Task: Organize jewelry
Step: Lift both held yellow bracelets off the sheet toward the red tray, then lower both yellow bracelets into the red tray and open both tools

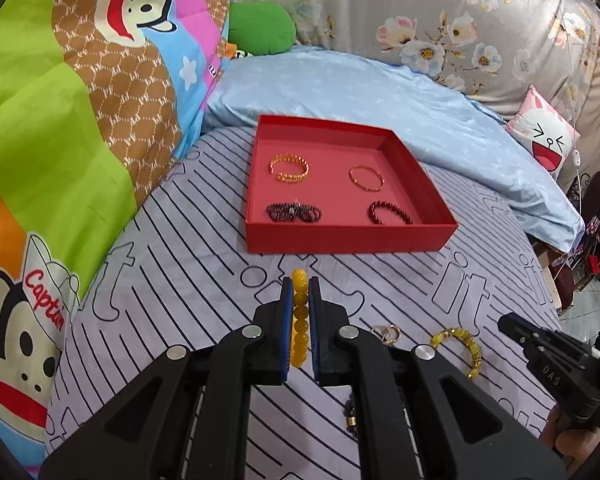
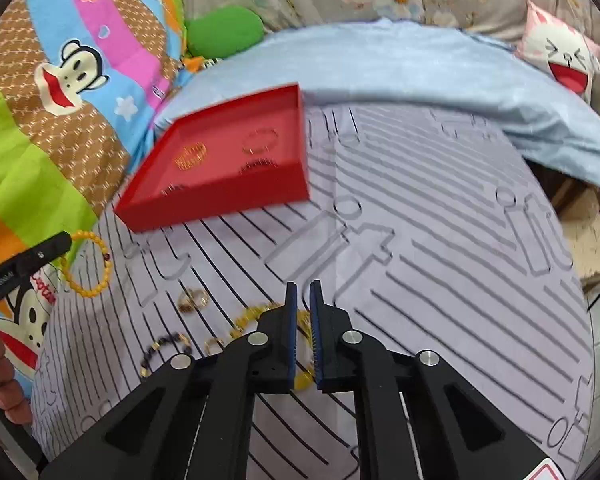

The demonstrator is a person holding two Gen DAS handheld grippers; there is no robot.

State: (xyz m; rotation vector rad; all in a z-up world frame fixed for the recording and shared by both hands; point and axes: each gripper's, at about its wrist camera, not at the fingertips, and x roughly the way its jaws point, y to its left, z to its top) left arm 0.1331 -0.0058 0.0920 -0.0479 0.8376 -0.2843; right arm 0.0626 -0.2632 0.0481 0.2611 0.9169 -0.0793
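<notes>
A red tray (image 1: pixel 352 236) on the striped bed holds two gold bangles (image 1: pixel 289 168) and two dark red bead bracelets (image 1: pixel 390 213). My left gripper (image 1: pixel 300 282) is shut on a yellow bead bracelet (image 1: pixel 299 320), held above the sheet in front of the tray. The bracelet also shows hanging from that gripper in the right wrist view (image 2: pixel 90 264). My right gripper (image 2: pixel 303 286) has its jaws close together with nothing between the tips; it hovers over an amber bracelet (image 2: pixel 256 314). Loose gold rings (image 2: pixel 192 300) and a dark bead bracelet (image 2: pixel 164 346) lie nearby.
A cartoon monkey quilt (image 1: pixel 60 120) rises on the left. A light blue blanket (image 1: pixel 380 92) lies behind the tray. A green cushion (image 1: pixel 260 28) and a pink cat pillow (image 1: pixel 544 136) sit at the back. The bed edge drops off at the right.
</notes>
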